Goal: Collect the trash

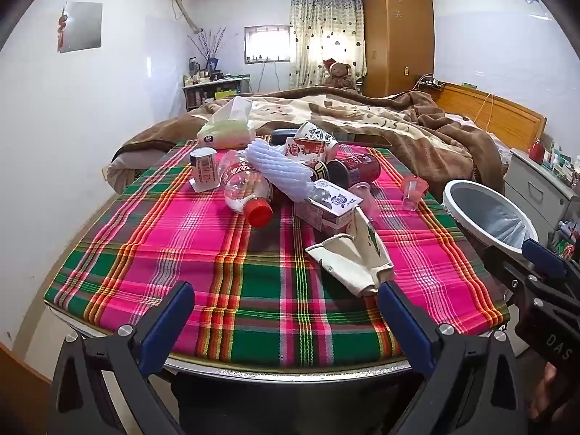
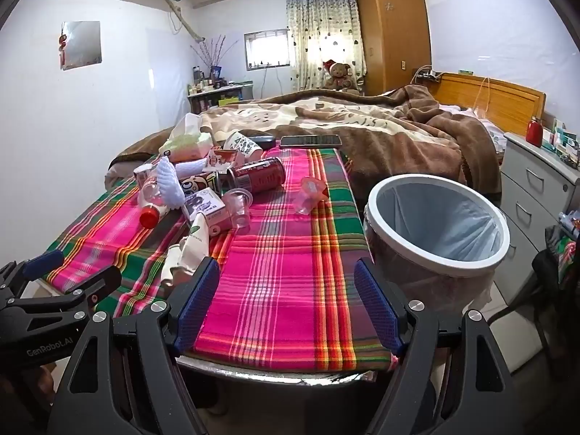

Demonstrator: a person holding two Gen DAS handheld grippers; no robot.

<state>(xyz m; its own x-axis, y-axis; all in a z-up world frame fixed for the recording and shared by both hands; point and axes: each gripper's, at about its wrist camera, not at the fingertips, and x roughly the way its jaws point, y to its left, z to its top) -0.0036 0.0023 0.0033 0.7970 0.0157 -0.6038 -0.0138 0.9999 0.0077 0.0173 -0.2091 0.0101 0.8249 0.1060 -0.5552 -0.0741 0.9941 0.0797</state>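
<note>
Right now, from your left wrist camera, your left gripper (image 1: 286, 311) hovers over the near edge of the plaid tablecloth (image 1: 224, 275) with its blue-padded jaws spread wide and nothing between them. Just beyond its right finger lies a crumpled paper cup (image 1: 357, 257), flattened on the cloth. Farther back the trash sits in a heap near the middle of the table: a clear plastic bottle (image 1: 246, 188) with a red cap lying on its side, a white foam net sleeve (image 1: 279, 166) draped across the pile, a small printed carton (image 1: 326, 206) in front of it, and a dark red can (image 1: 357, 168) on its side behind. A small clear cup (image 1: 413, 192) lies apart from the heap, toward the right edge. A tissue pack (image 1: 226, 130) rests at the far left corner. The white-rimmed trash bin (image 1: 485, 214), lined with a bag, stands off the table's right side, and your right gripper (image 1: 543, 268) shows at the frame's right edge, in front of the bin.

From your right wrist camera, your right gripper (image 2: 286, 301) is also fully spread and empty, over the near right part of the tablecloth (image 2: 282, 253). The trash bin (image 2: 435, 264) stands just beside the table's right edge, close to the right finger. The crumpled paper cup (image 2: 192, 250) lies just past the left finger, with the bottle (image 2: 152, 203), carton (image 2: 208, 210) and red can (image 2: 259, 177) heaped beyond it. A phone (image 2: 311, 141) lies on the bed's blanket (image 2: 398, 145) behind the table. Your left gripper (image 2: 54, 279) is partly visible at lower left.
</note>
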